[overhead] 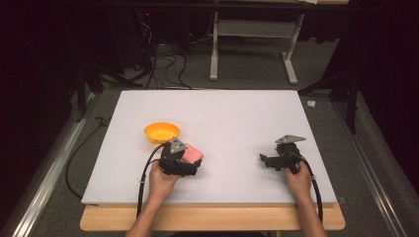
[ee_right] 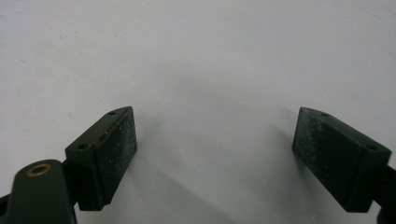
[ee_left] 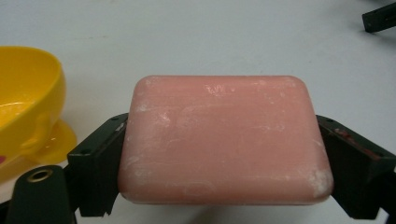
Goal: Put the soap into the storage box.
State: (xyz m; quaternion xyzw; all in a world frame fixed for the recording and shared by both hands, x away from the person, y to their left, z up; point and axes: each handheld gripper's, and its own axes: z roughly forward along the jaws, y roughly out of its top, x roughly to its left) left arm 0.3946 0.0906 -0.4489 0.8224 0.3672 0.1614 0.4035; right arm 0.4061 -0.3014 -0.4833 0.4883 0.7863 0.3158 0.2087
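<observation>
While the left gripper (ee_left: 219, 154) has its jaws pinched on the two short ends of the pink soap bar (ee_left: 224, 140), the bar sits square between them, its broad face up and its near long edge level with the jaw tips. From the high view the bar (overhead: 191, 154) is held just above or on the white worktop (overhead: 237, 118); which of the two I cannot tell. The yellow bowl (ee_left: 23, 107) stands just beside the left-hand jaw, close but apart from the bar.

Judgement: the step in hand looks like carrying the soap to the bowl. The grip is symmetric, which is good; the surface is chalky and the corners rounded, so it may slip if squeezed unevenly. Keep the pinch steady, lift straight before swinging toward the bowl, and clear the rim with the bar's underside before lowering. Release only once the bar is inside the rim.

The right gripper (ee_right: 215, 154) has its jaws spread wide with bare worktop between them, well apart from the soap; leave it parked.
</observation>
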